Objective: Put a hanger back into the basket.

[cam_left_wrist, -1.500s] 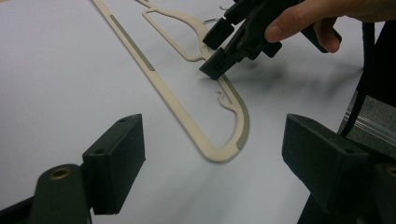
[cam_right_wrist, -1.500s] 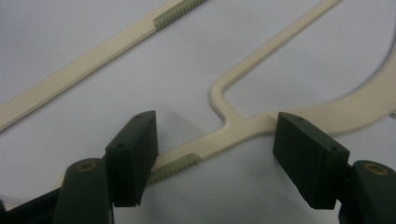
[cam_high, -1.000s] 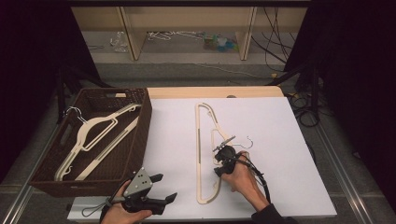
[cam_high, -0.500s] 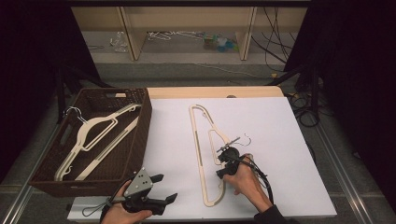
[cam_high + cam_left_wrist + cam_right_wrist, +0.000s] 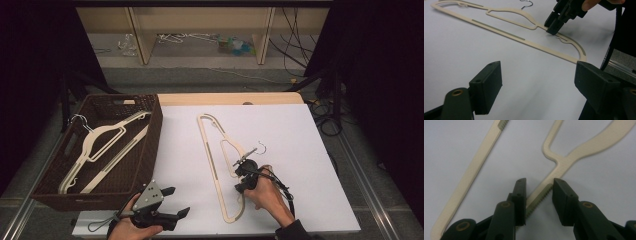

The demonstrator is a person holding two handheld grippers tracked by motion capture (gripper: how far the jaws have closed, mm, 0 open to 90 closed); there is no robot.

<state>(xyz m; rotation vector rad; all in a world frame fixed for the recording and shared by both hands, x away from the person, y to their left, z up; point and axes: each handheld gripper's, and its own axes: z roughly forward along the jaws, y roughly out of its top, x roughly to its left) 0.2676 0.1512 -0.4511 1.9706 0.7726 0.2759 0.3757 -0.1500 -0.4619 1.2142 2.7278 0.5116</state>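
1. Cream hanger [image 5: 216, 165]: lies flat on the white table [image 5: 310, 150], centre of the high view, metal hook toward the right.
2. Your right gripper [image 5: 242, 175]: lower centre-right, straddling the hanger's ridged arm. Its fingers [image 5: 520, 195] have just been closing; the left one touches the arm, the right one stands just clear.
3. Your left gripper [image 5: 172, 205]: bottom left, fingers wide apart, holding nothing.
4. Wicker basket [image 5: 150, 150]: left side, containing more hangers [image 5: 100, 140].
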